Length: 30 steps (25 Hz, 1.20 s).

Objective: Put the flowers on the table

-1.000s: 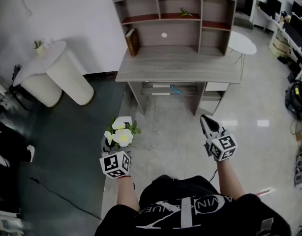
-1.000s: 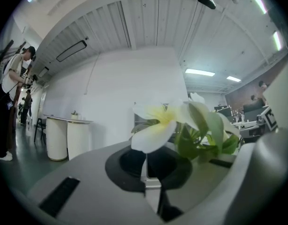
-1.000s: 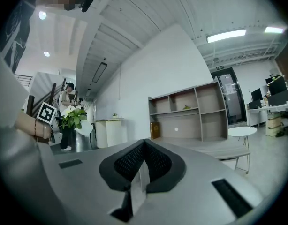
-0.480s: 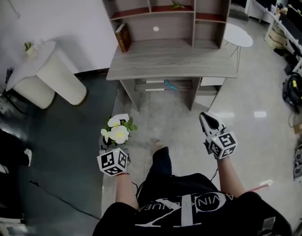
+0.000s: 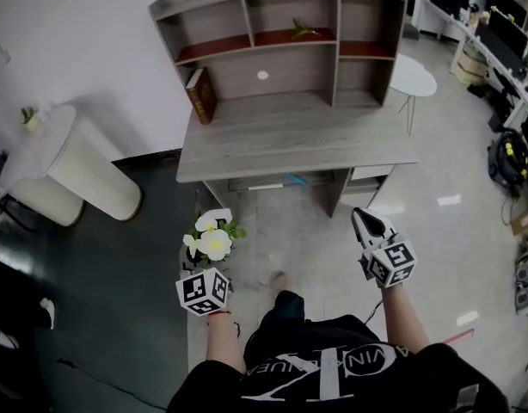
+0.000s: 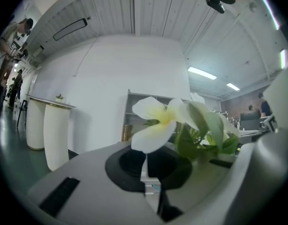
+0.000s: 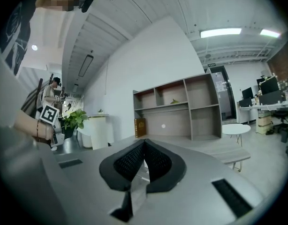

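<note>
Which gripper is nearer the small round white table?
Right. The right gripper sits below the round table in the head view; the left gripper, gripping the flowers, is far off toward the desk's other end.

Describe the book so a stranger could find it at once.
Find the grey wooden desk with the shelf unit on top, against the white wall. At the left end of its desktop, a brown book stands leaning. It is the only book there.
</note>
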### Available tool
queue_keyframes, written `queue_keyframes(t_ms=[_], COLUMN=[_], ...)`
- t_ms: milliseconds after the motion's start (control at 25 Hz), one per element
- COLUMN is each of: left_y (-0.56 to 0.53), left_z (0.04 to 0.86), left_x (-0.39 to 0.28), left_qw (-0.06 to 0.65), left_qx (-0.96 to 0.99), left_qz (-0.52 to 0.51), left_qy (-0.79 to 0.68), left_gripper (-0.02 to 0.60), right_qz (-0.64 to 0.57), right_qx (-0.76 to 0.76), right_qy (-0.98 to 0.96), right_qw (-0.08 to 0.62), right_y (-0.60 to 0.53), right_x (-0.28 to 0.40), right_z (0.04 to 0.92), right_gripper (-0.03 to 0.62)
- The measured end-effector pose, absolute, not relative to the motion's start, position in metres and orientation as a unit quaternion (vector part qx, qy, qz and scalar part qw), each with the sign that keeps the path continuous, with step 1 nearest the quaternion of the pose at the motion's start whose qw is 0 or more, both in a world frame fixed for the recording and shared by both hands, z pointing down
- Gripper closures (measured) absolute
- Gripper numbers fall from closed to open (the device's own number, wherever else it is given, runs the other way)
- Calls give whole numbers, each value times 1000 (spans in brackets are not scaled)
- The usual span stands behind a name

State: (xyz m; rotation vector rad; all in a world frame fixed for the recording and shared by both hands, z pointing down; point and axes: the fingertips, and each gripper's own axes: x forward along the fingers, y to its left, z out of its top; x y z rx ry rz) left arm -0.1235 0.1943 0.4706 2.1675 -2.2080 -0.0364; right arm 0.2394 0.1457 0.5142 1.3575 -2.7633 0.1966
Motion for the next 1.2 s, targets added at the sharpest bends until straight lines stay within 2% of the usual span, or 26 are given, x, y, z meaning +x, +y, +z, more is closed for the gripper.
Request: queue_keyframes(t_ms=[840, 1200], left_y=[2, -19], left_z=[480, 506], left_x=[-223, -224], left_qw=[51, 83], left_qx=[711, 720], left_qz=[-14, -7], left_qy=[-702, -689], left_gripper=[574, 574], right_qz=[89, 100], right_qx=[460, 461], right_qy=[-883, -881], right_qw=[36, 42], right_y=[-26, -46], right_x=[143, 131], right_z=[526, 539], right_gripper=[583, 583])
